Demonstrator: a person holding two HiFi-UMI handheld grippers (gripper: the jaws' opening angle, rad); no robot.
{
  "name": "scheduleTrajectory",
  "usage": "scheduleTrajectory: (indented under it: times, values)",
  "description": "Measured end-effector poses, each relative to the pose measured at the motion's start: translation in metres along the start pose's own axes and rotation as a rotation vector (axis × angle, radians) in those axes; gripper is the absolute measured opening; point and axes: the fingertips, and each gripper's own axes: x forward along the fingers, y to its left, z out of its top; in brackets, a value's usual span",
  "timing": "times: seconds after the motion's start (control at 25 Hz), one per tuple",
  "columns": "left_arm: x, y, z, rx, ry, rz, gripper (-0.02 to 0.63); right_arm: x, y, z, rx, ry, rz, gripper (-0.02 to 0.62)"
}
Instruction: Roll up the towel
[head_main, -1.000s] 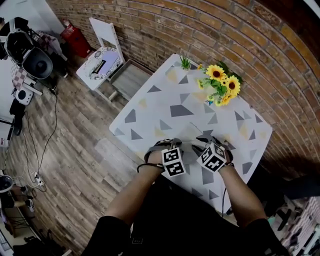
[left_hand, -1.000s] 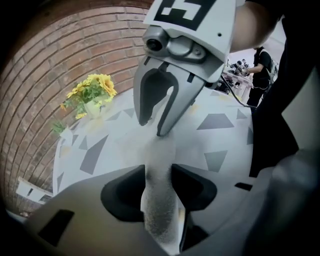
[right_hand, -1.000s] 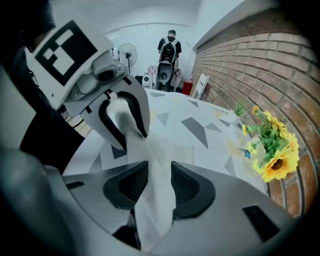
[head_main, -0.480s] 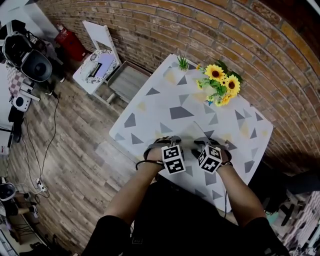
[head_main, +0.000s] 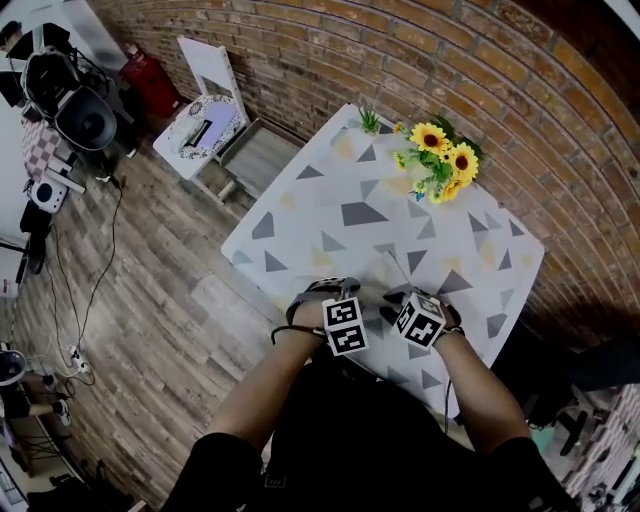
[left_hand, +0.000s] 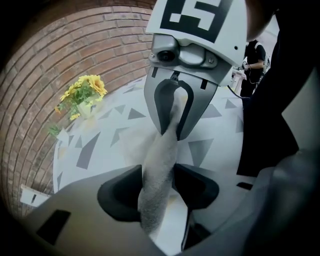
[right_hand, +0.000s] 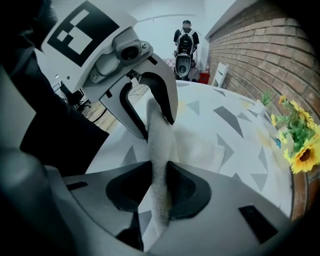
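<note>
A white towel (head_main: 383, 288) lies on the near part of the table (head_main: 340, 200), which has a triangle-patterned cloth. Both grippers face each other over it. In the left gripper view a raised fold of towel (left_hand: 160, 150) runs between the pads of my left gripper (left_hand: 159, 192) and on into the right gripper (left_hand: 172, 120). The left jaws have just been opening, and the towel still fills the gap and touches both pads. My right gripper (right_hand: 160, 192) has just been closing and pinches the same fold (right_hand: 160, 140) thin. In the head view the left gripper (head_main: 337, 297) and right gripper (head_main: 413, 300) sit side by side.
Sunflowers in a vase (head_main: 440, 165) and a small green plant (head_main: 370, 122) stand at the table's far side by the brick wall. A white chair (head_main: 205, 110) and equipment (head_main: 70, 105) are on the wooden floor to the left. A person (right_hand: 186, 42) stands far behind.
The right gripper has shifted slightly toward the left one and sunk a little. Both stay at the table's near edge over the towel.
</note>
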Motion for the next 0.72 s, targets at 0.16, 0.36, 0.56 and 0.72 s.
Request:
scheduleTrajectory:
  times: [0.16, 0.36, 0.56, 0.72]
  values:
    - [-0.002, -0.030, 0.000, -0.027, 0.023, 0.012, 0.216, -0.005, 0.029, -0.013, -0.012, -0.002, 0.044, 0.106]
    - [-0.003, -0.073, 0.010, -0.062, 0.044, 0.000, 0.190, -0.014, 0.065, -0.036, -0.041, -0.006, 0.109, 0.106]
    - [-0.004, -0.102, 0.021, -0.079, 0.052, -0.029, 0.136, -0.024, 0.082, -0.053, -0.070, -0.009, 0.136, 0.106]
    - [-0.003, -0.110, 0.026, -0.109, 0.059, -0.057, 0.118, -0.030, 0.080, -0.058, -0.080, -0.028, 0.120, 0.112]
